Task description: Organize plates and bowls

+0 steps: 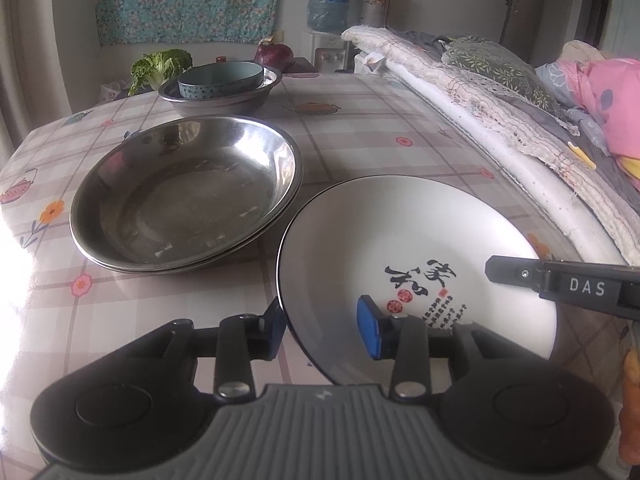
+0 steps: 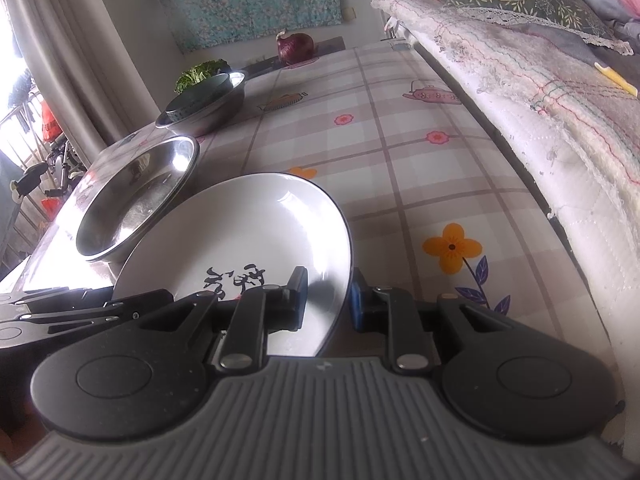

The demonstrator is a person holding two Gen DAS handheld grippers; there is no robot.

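While both hand-held grippers sit at the white plate (image 1: 416, 256), the step in hand looks like lifting it. The left hand-held gripper (image 1: 320, 330) has one finger outside the plate's near-left rim and one blue pad (image 1: 370, 330) inside it. The gap looks wider than the rim, so I cannot tell if the pads press on it. The right hand-held gripper (image 2: 326, 302) is on the plate's right rim. Its jaws are narrow, with one finger inside and one outside, and they look closed on the rim.

The plate is on the counter (image 1: 360, 136), close to the person. It looks a little tipped up on the right side, but I cannot be sure. Just to its left is a steel dish (image 1: 184, 196), with another one under it. They nearly touch the plate. Farther back is a steel bowl (image 1: 220, 98) with a blue bowl (image 1: 220, 78) inside it.

My guess is that the plate goes onto the steel dishes. That needs both grips to be tight, then a level lift over the dish rim. The plate is smooth, so it could slip or tip.
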